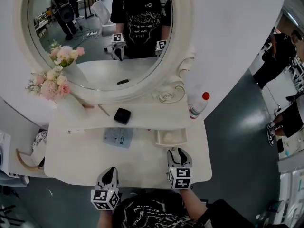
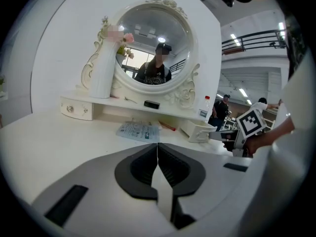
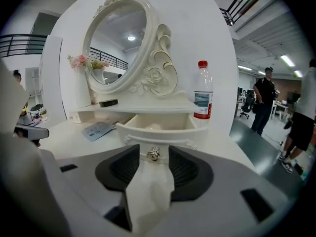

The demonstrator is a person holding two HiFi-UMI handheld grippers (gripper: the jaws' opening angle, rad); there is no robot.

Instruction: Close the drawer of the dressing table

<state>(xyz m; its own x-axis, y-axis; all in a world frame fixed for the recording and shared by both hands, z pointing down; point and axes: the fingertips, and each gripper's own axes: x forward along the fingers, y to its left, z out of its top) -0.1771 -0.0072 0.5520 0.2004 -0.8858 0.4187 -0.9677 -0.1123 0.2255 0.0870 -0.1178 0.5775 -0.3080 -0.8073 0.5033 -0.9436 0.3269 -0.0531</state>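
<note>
The right gripper (image 1: pixel 179 152) has its jaws spread, the knob (image 3: pixel 154 154) between them, seemingly untouched; the left gripper (image 1: pixel 109 172), pressed together and empty, hangs by the dressing table (image 1: pixel 71 165) front edge. The drawer (image 1: pixel 170 137), under the shelf's right end, stands pulled out: the whole push remains. The leaflet (image 1: pixel 118 137) and bottle (image 1: pixel 198 106) sit aside, blocking nothing

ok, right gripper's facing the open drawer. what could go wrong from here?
1. The right gripper has its open jaws lined up on the small knob; an off-centre push could skew the drawer and jam it.
2. The bottle stands on the shelf above the drawer's right side; a hard shove may topple it.
</note>
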